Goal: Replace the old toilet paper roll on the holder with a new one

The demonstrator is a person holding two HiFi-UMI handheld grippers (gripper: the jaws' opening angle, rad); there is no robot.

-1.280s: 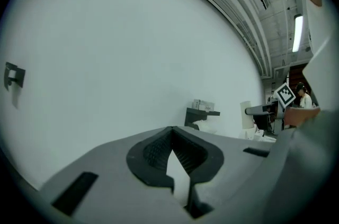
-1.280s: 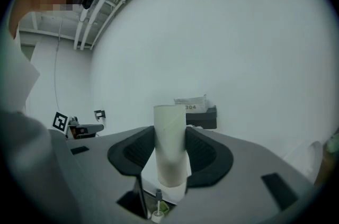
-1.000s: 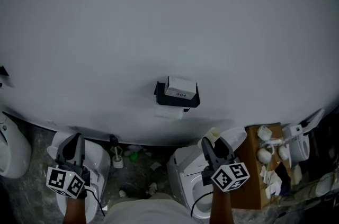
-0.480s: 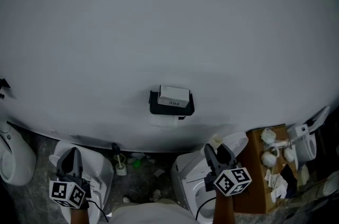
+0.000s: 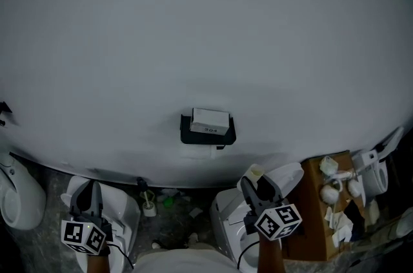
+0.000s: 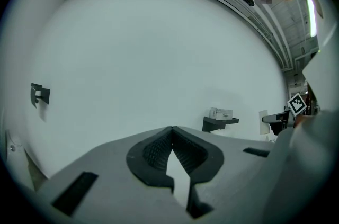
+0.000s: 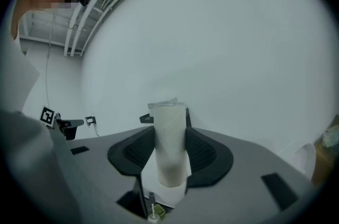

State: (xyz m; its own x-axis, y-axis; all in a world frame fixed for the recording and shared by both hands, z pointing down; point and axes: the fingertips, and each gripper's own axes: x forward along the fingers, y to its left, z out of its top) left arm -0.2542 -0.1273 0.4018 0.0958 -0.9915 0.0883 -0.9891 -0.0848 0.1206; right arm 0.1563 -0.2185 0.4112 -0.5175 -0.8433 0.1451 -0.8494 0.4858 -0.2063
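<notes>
the left tool [image 6: 170, 132] is clenched, its ribbed black pads pressed together with nothing between them. the right tool [image 7: 169, 135] is set half open and clamped on the old toilet paper roll [image 7: 169, 149], a pale, smooth tube held upright with a torn paper edge at its top. the black holder [image 5: 208, 135] is fixed to the plain white wall [image 5: 206, 20], well apart from the roll, and a small white box [image 5: 210, 121] is carried on it.
</notes>
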